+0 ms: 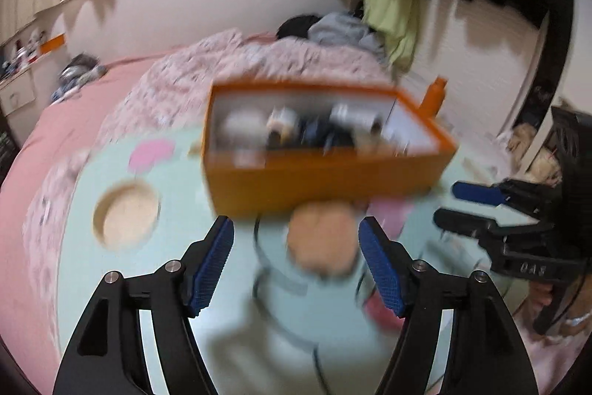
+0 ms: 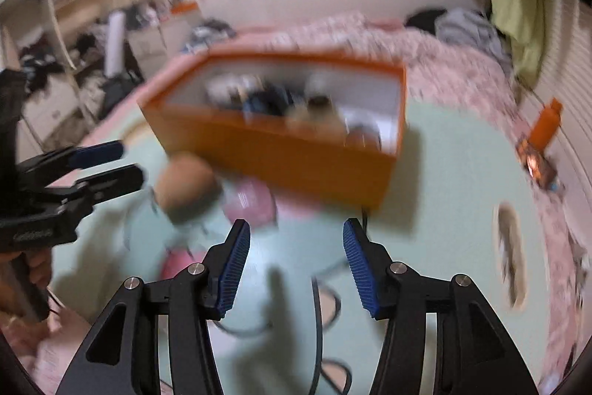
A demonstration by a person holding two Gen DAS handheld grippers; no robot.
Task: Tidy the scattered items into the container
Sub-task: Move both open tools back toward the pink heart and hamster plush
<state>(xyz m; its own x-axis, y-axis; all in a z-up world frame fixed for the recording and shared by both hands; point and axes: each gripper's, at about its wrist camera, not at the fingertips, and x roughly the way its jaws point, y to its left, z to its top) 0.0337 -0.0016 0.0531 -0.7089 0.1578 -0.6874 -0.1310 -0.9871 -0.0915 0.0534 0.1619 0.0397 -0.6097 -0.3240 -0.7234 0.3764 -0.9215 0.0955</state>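
Both grippers stand with their jaws apart and nothing between the blue pads: the left gripper (image 1: 296, 228) and the right gripper (image 2: 294, 234) each hang over the pale green mat (image 1: 177, 173), touching nothing that the blurred frames show.

Ahead of the left gripper's fingertips, just beyond them, sits the orange box (image 1: 325, 184), the container. It is open at the top, with white inner walls, and holds a jumble of small items, dark and light, too blurred to name. From the right wrist view the same box (image 2: 281, 154) lies ahead and slightly left of the fingertips, one corner nearest the tool.

Between the left gripper's fingers and the box's near wall lies a round tan object (image 1: 322, 239), soft-edged in the blur; it sits on the mat, close against the box. Just to its right, a pink item (image 2: 249, 202) lies beside it, left of the right gripper's left finger. A dark cable (image 2: 318, 321) runs across the mat under the right gripper.

Farther off to the right of both tools, an orange bottle (image 2: 545, 124) stands by the wall. Beyond the box, a pink patterned blanket (image 1: 222, 69) covers the bed, with grey and black clothes heaped at its far end.
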